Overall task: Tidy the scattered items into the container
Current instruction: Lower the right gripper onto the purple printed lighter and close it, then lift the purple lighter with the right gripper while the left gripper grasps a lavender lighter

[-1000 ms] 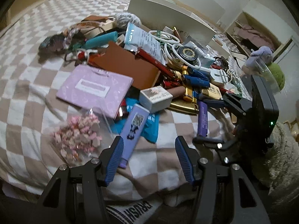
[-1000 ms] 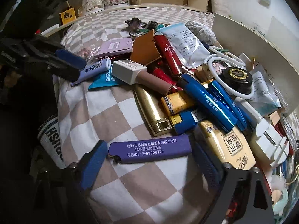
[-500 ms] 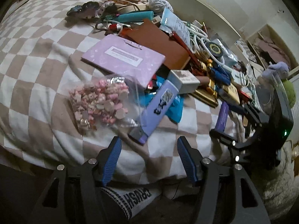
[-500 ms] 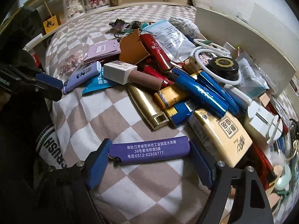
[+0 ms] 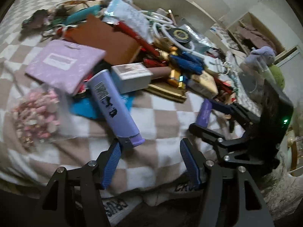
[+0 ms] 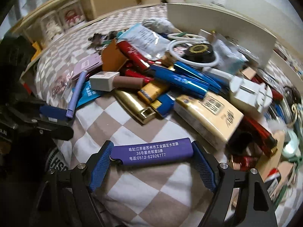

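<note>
Left claw (image 5: 149, 162): jaws apart, nothing between pads; lilac tube (image 5: 111, 106) lies just ahead on checked bed cover (image 5: 162, 117), long axis running away from claw and leaning left, capped end beside left pad. Right claw (image 6: 151, 166): jaws wide, purple lighter (image 6: 151, 151) spanning gap crosswise, each end touching a pad; judged gripped end to end. Left hand nearer tube, right hand nearer lighter. Pale container (image 6: 217, 20) stands beyond pile, well apart from both claws.

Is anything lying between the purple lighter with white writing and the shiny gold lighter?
No, just bare checkered blanket between the purple lighter and the gold lighter. The right wrist view shows it.
</note>
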A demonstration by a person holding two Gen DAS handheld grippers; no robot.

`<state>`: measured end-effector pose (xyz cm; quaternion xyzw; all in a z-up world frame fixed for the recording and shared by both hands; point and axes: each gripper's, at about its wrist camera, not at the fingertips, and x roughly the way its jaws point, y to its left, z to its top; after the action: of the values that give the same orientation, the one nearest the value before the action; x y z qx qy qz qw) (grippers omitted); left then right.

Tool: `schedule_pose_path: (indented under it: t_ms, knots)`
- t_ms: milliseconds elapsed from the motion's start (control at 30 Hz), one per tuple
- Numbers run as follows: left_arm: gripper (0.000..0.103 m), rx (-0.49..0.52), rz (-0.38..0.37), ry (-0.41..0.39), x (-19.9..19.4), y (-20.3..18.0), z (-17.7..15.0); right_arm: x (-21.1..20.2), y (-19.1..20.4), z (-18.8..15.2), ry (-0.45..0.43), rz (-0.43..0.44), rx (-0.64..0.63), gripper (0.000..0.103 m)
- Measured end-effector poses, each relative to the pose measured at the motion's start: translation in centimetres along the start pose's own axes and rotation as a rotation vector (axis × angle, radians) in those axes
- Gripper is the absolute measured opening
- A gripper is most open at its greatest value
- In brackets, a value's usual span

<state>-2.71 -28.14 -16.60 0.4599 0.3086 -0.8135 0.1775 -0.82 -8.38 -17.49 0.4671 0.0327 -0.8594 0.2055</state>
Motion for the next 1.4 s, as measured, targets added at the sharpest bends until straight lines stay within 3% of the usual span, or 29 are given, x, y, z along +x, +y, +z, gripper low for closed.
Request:
schedule_pose_path:
  t_ms: [133,400,433,467,533,700,867,1200,1400]
  knots:
    - [0.063,0.001,-0.031,-0.011,0.3,-0.7,0.3,-0.3,-0.7,-0.2,-0.011,-0.004,0.041,0.083]
    - [0.065,0.063,0.038,-0.049,-1.7,-0.7,0.6,-0.4,-1.1,-0.3,-0.017,-0.007,0.063,0.083]
    - [0.072,0.082,0.052,-0.064,-2.1,-0.9,0.8,-0.4,-1.1,-0.3,-0.018,-0.006,0.065,0.083]
    - [0.082,0.113,0.075,-0.077,-2.5,-1.1,1.0,-0.4,-1.2,-0.3,-0.018,-0.006,0.066,0.083]
    - [0.087,0.201,0.168,-0.108,-2.9,-1.8,1.6,-0.3,-1.2,-0.3,-0.019,-0.008,0.065,0.083]
    - [0.087,0.482,0.313,-0.094,-2.0,-3.8,1.7,-0.3,-1.2,-0.4,-0.021,-0.012,0.067,0.083]
    - [0.087,0.669,0.399,-0.062,0.1,-4.7,0.8,-0.2,-1.6,-0.5,-0.014,0.000,0.098,0.083]
    - [0.087,0.612,0.442,-0.035,2.5,-3.5,1.1,0.0,-1.2,-0.6,-0.010,-0.022,0.090,0.083]
    - [0.087,0.687,0.472,-0.064,2.4,-4.1,0.8,0.0,-1.2,-0.7,-0.011,-0.027,0.083,0.083]
